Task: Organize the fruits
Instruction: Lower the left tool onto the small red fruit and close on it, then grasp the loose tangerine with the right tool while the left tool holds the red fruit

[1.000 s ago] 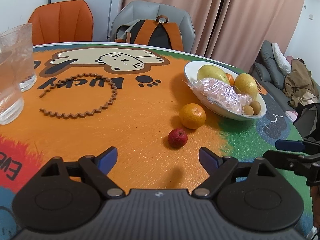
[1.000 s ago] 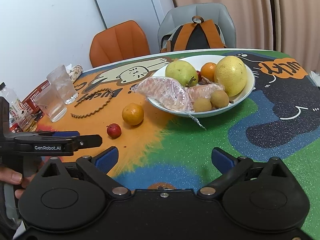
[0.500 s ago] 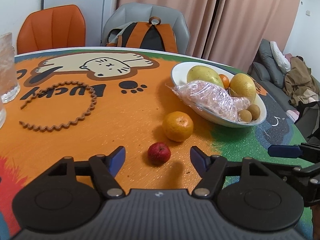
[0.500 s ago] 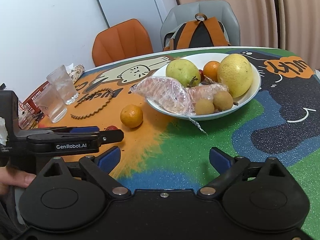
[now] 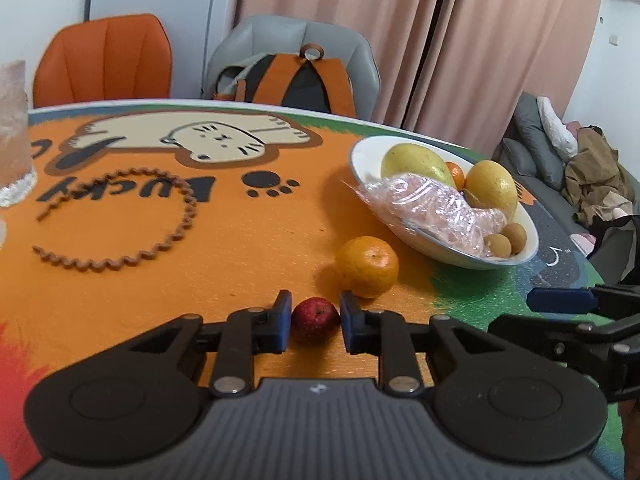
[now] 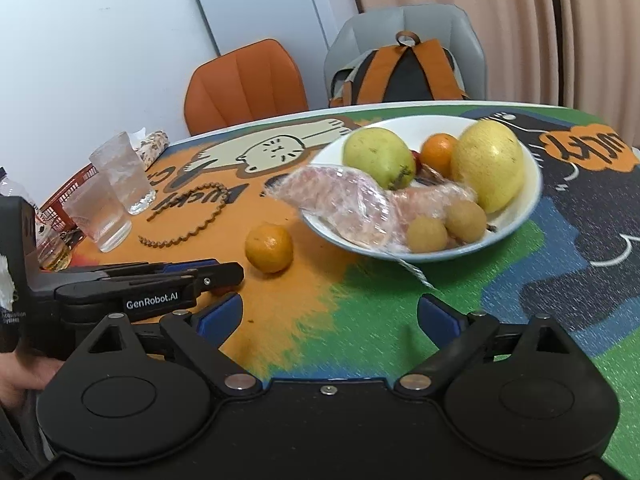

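A small red fruit (image 5: 315, 319) lies on the cat-print table (image 5: 240, 248), and my left gripper (image 5: 315, 322) is shut on it, one blue pad pressing each side. An orange (image 5: 367, 266) sits just beyond it, loose on the table. The white bowl (image 5: 362, 152) further right holds a pear, a large yellow fruit, a small orange, a plastic-wrapped fruit and two small brown round fruits. In the right wrist view my right gripper (image 6: 330, 316) stands open over the green patch, short of the bowl (image 6: 532, 200), with nothing between its fingers. The left gripper (image 6: 234, 272) reaches in from the left, near the orange (image 6: 269, 247).
Two glasses (image 6: 122, 178) and a red basket (image 6: 64, 200) stand at the table's left. A brown wavy ring (image 5: 120, 220) lies on the orange print. An orange chair (image 5: 104, 60) and a grey chair with a backpack (image 5: 296, 76) stand behind. A sofa (image 5: 532, 148) is on the right.
My left gripper came forward until the red fruit sat between its fingers, then its jaws closed onto the fruit. The right gripper stayed open and about in place.
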The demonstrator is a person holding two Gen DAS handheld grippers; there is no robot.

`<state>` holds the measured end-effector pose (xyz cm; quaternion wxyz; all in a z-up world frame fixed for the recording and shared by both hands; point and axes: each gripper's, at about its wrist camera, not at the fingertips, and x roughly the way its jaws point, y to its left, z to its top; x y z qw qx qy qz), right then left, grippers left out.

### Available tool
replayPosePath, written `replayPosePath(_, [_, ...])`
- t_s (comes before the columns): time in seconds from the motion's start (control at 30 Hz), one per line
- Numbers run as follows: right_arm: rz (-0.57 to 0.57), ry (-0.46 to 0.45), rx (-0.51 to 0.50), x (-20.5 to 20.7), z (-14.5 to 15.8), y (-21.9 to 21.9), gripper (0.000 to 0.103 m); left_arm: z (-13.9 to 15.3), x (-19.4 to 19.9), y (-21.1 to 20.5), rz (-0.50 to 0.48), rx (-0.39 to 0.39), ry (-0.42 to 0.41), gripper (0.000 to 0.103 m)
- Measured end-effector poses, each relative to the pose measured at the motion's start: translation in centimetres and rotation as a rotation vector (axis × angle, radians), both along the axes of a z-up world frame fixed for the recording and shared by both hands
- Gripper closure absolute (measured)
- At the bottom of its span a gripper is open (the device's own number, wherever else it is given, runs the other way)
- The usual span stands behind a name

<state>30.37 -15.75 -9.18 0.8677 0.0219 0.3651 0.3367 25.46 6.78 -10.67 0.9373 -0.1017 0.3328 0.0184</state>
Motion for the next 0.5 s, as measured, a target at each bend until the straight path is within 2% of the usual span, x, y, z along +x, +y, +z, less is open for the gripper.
replayPosePath(0.2, [0.026,-0.002,-0.005,0.3,-0.2,1.9,0.01,0.2,-1.0,1.3,0.023,-0.008,-0.004,0.079])
replayPosePath(0.33, [0.047,0.002,-0.009,0.4,-0.3,3.0,0.015,0.4,-1.6,1.9,0.046,-0.012,-0.007,0.079])
replayPosePath(0.5, [0.069,-0.006,-0.021,0.4,-0.4,4.2,0.018,0.4,-2.2,2.7,0.071,-0.014,-0.004,0.079])
